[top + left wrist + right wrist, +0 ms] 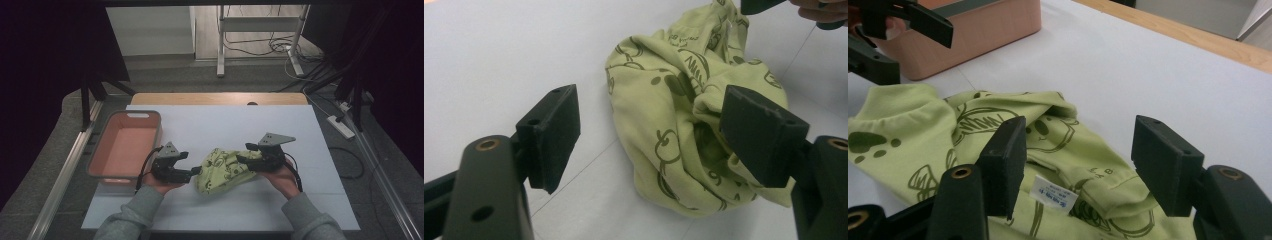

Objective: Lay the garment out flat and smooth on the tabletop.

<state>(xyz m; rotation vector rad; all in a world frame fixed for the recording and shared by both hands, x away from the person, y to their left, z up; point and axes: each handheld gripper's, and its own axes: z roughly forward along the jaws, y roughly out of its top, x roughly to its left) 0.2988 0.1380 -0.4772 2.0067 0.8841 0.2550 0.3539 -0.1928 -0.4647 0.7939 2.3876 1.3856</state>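
The light green printed garment [226, 170] is lying crumpled on the white tabletop [210, 125], looking light, limp and likely to sag. Both the left gripper [649, 135] and right gripper [1078, 165] are standing wide apart, gripping nothing; a folded hem or the collar beside the label [1053, 193] seems the surest hold.

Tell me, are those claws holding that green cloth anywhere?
No. The left gripper and right gripper both stand open around the green printed garment.

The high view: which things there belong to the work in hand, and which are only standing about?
Belong to the work:
green garment
left gripper, jaws open beside it
right gripper, jaws open over it
pink bin, probably

Standing about:
white stand
floor cables
power strip
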